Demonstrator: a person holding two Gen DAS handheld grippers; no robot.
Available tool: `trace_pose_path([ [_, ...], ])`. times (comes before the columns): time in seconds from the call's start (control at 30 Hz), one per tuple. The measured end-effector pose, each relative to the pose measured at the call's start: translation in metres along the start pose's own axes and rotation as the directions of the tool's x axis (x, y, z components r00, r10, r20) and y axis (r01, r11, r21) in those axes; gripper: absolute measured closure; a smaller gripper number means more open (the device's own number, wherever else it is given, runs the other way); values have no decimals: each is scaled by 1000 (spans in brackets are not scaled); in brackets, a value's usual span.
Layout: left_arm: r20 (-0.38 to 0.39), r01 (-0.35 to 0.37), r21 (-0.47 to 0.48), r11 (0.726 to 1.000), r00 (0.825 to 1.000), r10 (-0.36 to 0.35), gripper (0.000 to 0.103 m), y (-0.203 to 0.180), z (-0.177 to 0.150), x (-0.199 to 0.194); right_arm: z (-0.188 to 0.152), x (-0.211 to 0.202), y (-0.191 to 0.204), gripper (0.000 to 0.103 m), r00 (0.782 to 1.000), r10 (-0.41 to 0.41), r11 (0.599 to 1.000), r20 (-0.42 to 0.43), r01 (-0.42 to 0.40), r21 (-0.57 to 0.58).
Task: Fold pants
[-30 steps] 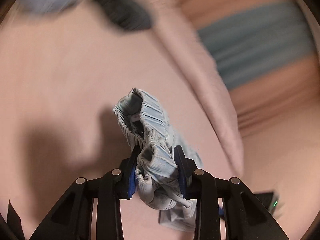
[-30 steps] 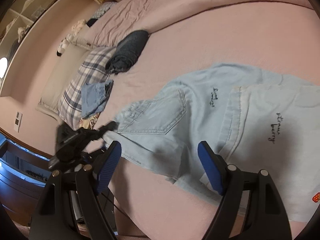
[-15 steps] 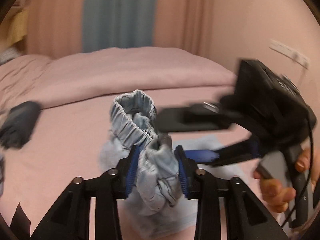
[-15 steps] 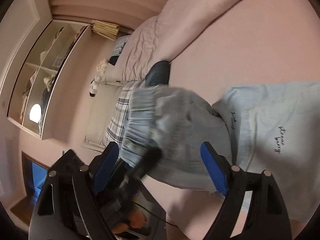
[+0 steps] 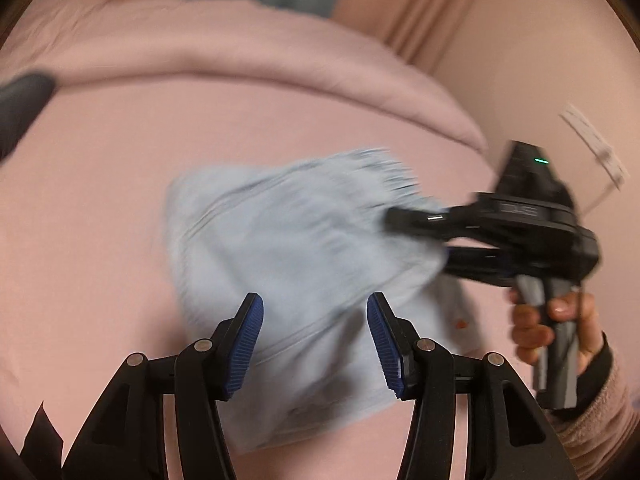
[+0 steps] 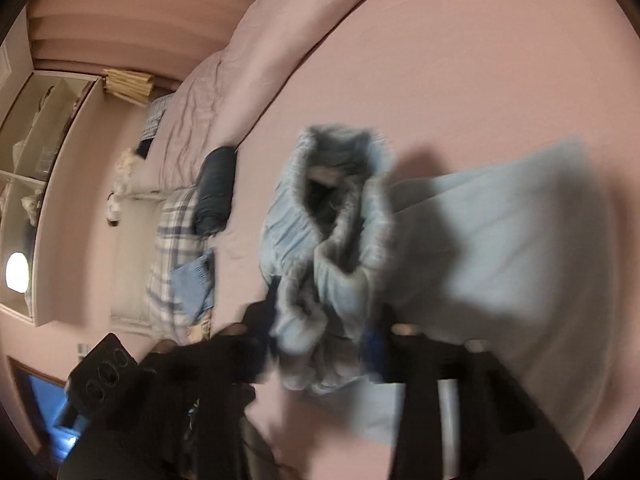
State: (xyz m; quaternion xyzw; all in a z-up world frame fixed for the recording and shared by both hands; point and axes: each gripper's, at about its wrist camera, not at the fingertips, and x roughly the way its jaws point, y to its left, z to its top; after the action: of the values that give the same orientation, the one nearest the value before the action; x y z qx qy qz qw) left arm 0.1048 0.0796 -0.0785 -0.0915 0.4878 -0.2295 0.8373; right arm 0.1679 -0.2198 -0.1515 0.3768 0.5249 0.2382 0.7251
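Light blue pants (image 5: pixel 304 248) hang blurred over the pink bed (image 5: pixel 100 200). My left gripper (image 5: pixel 316 344) is open and its jaws are opening wider; the cloth lies beyond the blue pads, which touch nothing. In the left wrist view my right gripper (image 5: pixel 420 236) comes in from the right and pinches the cloth's edge. In the right wrist view the bunched elastic waistband (image 6: pixel 332 248) sits between the jaws of my right gripper (image 6: pixel 320 354), which are closing on it. The rest of the pants (image 6: pixel 500 240) lies flat to the right.
A dark rolled garment (image 6: pixel 216 192), a plaid pillow (image 6: pixel 176 248) and a folded blue garment (image 6: pixel 192 284) lie at the head of the bed. A rolled pink quilt (image 5: pixel 240 48) runs along the far side. A person's hand (image 5: pixel 560 320) holds the right gripper's handle.
The left jaws have let go of the bunched waistband and spread apart. The right jaws, wide before, have closed on that waistband. Both hands swung across the bed.
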Motion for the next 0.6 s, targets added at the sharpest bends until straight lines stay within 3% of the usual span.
trace_pose_path([
  [0.13, -42, -17, -61, 998, 999, 14, 50, 16, -4, 9, -5, -10, 2, 76, 998, -22, 999, 51, 24, -46],
  [0.37, -51, -22, -14, 1000, 998, 22, 50, 11, -10, 14, -19, -50, 17, 77, 988, 67, 996, 142, -58, -70],
  [0.5, -90, -30, 22, 999, 995, 32, 50, 7, -14, 27, -41, -71, -30, 77, 981, 27, 998, 191, -39, 58],
  [0.6, -113, -42, 18, 999, 993, 44, 50, 9, -17, 37, -54, -68, -60, 76, 983, -37, 990, 180, 12, 139],
])
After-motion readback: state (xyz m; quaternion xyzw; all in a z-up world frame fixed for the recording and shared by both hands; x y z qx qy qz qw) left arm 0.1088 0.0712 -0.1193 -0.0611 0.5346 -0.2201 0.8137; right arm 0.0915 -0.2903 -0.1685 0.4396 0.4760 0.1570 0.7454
